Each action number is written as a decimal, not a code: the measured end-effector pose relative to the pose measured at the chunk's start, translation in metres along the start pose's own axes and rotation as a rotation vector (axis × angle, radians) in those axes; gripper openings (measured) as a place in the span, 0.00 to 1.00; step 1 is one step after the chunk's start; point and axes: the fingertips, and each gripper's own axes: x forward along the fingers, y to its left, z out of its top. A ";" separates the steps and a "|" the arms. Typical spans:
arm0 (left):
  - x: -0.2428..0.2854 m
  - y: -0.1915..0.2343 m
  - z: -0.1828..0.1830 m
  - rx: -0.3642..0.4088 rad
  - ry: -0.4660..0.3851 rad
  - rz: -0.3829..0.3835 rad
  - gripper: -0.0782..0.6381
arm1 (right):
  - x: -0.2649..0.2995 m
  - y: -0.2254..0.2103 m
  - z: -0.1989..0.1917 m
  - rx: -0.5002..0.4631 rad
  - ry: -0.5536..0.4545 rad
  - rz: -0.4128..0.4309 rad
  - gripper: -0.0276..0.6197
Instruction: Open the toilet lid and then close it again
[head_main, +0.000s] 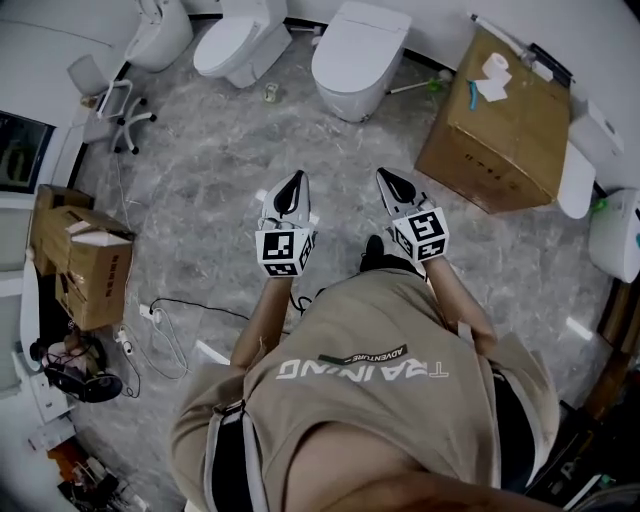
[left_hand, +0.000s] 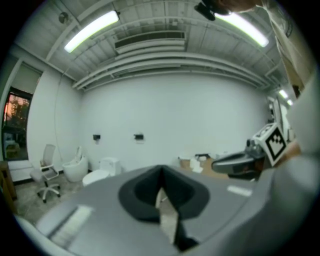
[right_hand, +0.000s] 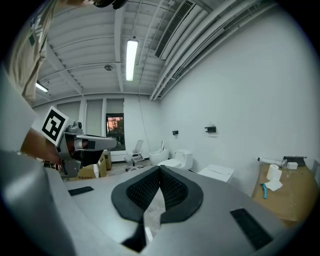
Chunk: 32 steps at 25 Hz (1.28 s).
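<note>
Three white toilets stand along the far wall. The nearest toilet (head_main: 360, 55) has a flat lid that lies shut; it also shows in the right gripper view (right_hand: 216, 172). I stand about a metre back from it. My left gripper (head_main: 292, 188) and right gripper (head_main: 396, 184) are held side by side at chest height, pointing toward the toilets and touching nothing. Both are shut with nothing between the jaws, as seen in the left gripper view (left_hand: 161, 172) and the right gripper view (right_hand: 160, 170).
A middle toilet (head_main: 238, 42) and a left toilet (head_main: 160, 30) stand further left. A large cardboard box (head_main: 500, 130) with a paper roll (head_main: 494, 68) sits at the right. An office chair (head_main: 112, 105), smaller boxes (head_main: 85, 260) and floor cables (head_main: 170, 325) lie to the left.
</note>
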 end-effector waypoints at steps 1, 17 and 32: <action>0.006 0.004 0.001 0.008 0.006 0.001 0.11 | 0.008 -0.003 -0.001 0.003 0.002 0.010 0.06; 0.110 0.037 -0.014 -0.099 0.077 0.051 0.11 | 0.103 -0.069 -0.017 0.004 0.091 0.120 0.06; 0.197 0.146 -0.006 -0.048 0.051 -0.097 0.11 | 0.232 -0.097 0.014 0.025 0.094 -0.065 0.06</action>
